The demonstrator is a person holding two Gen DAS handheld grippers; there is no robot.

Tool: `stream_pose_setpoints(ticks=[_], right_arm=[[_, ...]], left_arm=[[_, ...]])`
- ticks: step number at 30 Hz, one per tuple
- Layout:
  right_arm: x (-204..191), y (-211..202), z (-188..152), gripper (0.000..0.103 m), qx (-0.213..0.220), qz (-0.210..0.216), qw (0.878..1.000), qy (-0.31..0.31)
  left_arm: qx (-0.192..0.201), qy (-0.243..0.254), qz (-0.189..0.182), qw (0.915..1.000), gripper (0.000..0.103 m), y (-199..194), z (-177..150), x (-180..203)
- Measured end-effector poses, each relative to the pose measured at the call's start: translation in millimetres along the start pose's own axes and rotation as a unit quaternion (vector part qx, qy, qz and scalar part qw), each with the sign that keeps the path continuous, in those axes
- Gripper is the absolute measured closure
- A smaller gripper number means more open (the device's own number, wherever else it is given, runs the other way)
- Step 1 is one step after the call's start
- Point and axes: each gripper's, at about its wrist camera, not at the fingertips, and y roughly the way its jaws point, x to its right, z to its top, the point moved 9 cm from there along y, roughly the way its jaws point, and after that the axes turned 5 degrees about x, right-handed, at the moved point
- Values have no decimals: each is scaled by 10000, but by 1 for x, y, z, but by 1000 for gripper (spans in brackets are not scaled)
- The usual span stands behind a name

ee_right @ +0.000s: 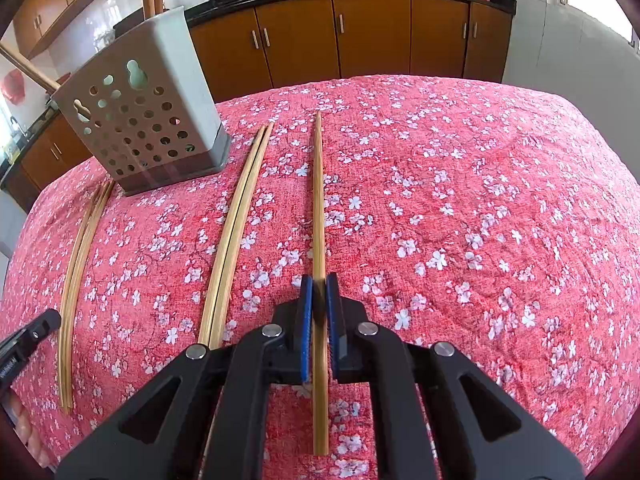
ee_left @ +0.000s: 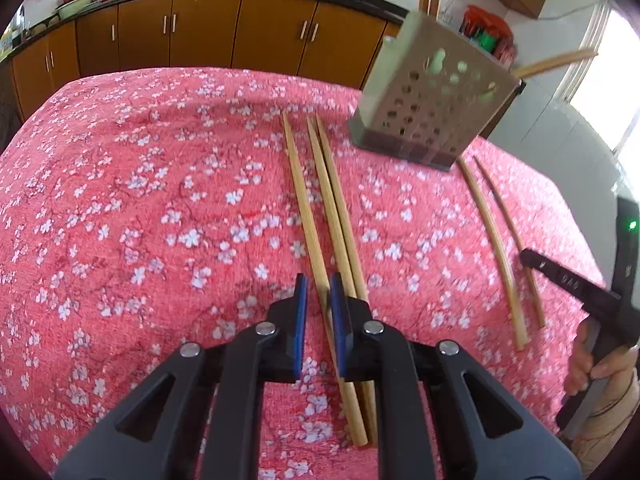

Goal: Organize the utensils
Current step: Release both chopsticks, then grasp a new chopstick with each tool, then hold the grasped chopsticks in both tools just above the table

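Right now the right gripper (ee_right: 319,292) with blue pads is clenched on one long bamboo chopstick (ee_right: 318,200) lying on the pink flowery tablecloth (ee_right: 460,208). The left gripper (ee_left: 318,292) sits a little open around another single chopstick (ee_left: 302,204). Far off stands a grey holey utensil holder (ee_right: 144,120), with two chopstick pairs (ee_right: 236,232) near it.

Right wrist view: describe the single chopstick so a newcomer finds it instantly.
Start at the perforated grey holder at the far left of the pink floral tablecloth. Move right past the pair of chopsticks lying side by side; the single chopstick lies alone, running between the jaws.
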Motion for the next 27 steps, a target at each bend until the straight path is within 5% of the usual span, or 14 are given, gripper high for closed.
stream_pose_setpoints(ticks=[10,18,27], right_arm=[[-1,-17,-18,95,116,49,9994,-316],[10,-4,4,95,289,-240,9989,-275],[17,13,22,95,364,-291,9987,-183]], left_arm=[[75,429,504,9978,93,9,0,4],[268,114,1198,9924,94,25,42,-56],[352,-176,1262,9912,92,27,55,-81]])
